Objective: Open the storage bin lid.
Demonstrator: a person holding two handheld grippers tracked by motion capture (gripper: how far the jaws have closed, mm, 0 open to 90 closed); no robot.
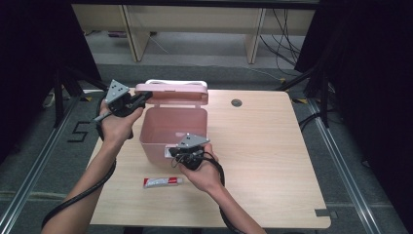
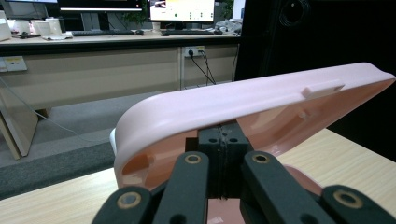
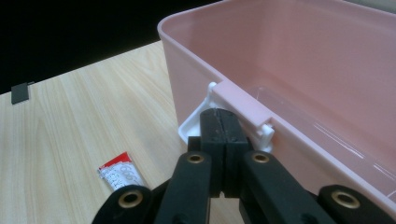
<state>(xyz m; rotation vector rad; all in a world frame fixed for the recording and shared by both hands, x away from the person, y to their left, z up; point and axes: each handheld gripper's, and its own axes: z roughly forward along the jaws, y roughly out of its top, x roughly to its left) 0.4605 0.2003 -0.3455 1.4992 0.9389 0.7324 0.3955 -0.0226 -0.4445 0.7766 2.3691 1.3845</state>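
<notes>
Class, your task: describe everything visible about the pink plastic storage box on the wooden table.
The pink plastic storage box stands upright on the light wooden table, open and empty inside. Its hinged lid, with a white handle along its top, is raised at the back. A white latch hangs on the front wall. The shut left gripper meets the lid's edge; the shut right gripper presses at the latch.
</notes>
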